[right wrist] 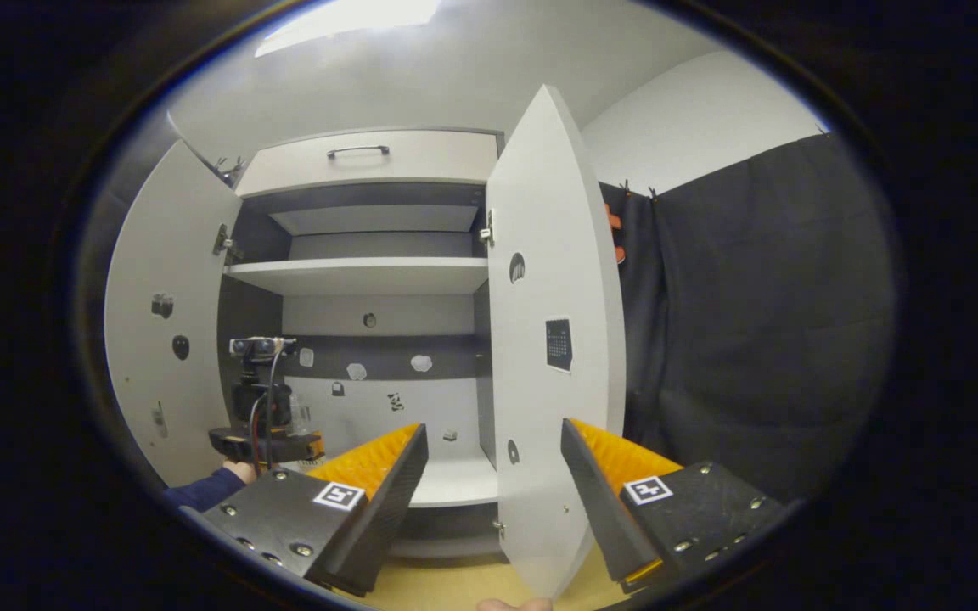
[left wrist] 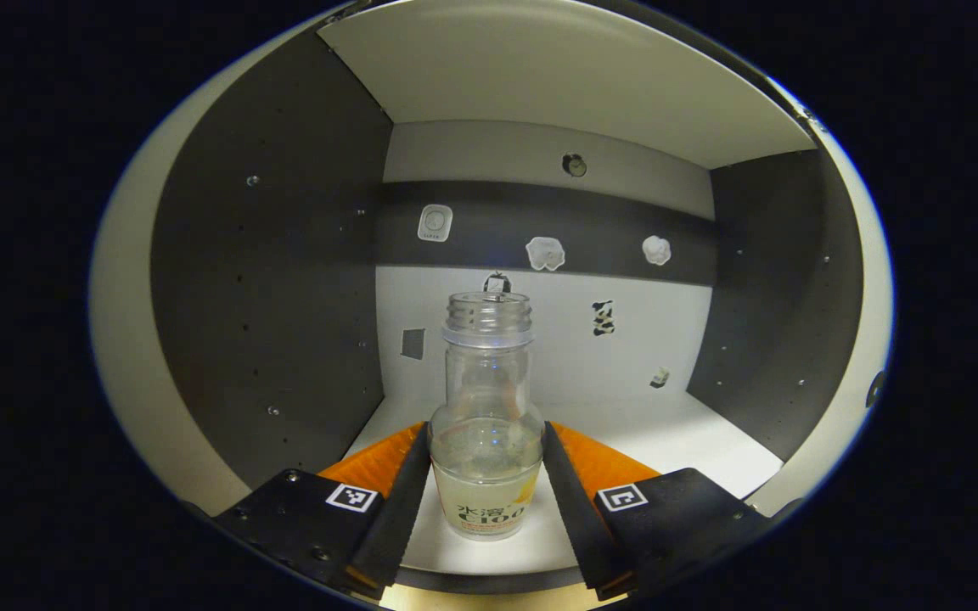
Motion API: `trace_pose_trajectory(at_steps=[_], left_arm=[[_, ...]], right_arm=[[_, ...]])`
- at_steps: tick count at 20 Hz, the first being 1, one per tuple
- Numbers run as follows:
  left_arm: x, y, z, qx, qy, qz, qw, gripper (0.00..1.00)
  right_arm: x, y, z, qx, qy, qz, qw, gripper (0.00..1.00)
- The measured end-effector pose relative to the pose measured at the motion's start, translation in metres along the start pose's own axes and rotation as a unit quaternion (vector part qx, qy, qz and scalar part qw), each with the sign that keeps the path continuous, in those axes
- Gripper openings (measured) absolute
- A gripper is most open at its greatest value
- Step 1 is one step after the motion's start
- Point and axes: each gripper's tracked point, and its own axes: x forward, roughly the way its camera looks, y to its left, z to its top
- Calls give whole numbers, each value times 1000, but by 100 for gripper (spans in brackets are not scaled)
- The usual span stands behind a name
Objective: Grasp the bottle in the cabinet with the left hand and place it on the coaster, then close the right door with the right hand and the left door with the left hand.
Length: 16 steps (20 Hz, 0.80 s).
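Left claw [left wrist: 486, 458]: two black finger blocks, each with a square black-and-white marker tag on top and small screws along its outer edge. Inner faces are ribbed, saw-toothed strips.

Right claw [right wrist: 493, 484]: same build. Black blocks, one square marker tag each, screws dotted around the tags, toothed inner strips.

In the right gripper view, the left claw seen from outside, just beyond the right claw's near block: black body, small camera bar on top, dark cable hanging down. Dark blue sleeve [right wrist: 205, 490] below it.
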Motion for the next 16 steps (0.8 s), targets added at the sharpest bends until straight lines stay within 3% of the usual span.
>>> trace_pose_trajectory(at_steps=[6, 9, 12, 16], left_arm=[[-88, -44, -4, -11, -22, -101, 995, 79], [-136, -59, -16, -6, -24, -132, 991, 79], [-180, -68, -43, 1, -14, -148, 989, 79], [-226, -64, -100, 3, 25, -138, 990, 79]], right_arm=[[-14, -4, 6, 7, -3, 21, 1000, 95], [-22, -7, 7, 3, -3, 35, 999, 95], [-30, -6, 8, -3, -4, 58, 998, 95], [-43, -3, 12, -8, -10, 98, 995, 95]])
